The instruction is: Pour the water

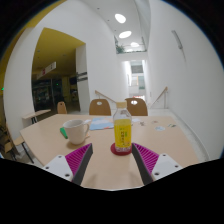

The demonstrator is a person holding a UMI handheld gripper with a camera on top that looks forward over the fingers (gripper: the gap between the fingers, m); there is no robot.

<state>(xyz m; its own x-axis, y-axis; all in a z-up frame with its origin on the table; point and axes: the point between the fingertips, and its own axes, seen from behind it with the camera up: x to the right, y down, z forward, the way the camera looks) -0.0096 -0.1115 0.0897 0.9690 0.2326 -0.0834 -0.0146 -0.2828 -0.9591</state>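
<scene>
A clear bottle of yellow liquid with a label [122, 130] stands upright on a small dark red coaster [121, 151] on the pale wooden table [170, 135]. It is just ahead of my fingers, in line with the gap between them. A white mug [78, 130] with its handle to the left stands on the table to the left of the bottle. My gripper [113, 160] is open and empty, with the magenta pads [80, 158] spread wide at either side, short of the bottle.
Two wooden chairs [102, 106] stand at the table's far side, and another chair [61, 107] stands at the far left. A small green thing [64, 132] lies left of the mug. White walls and a corridor lie beyond.
</scene>
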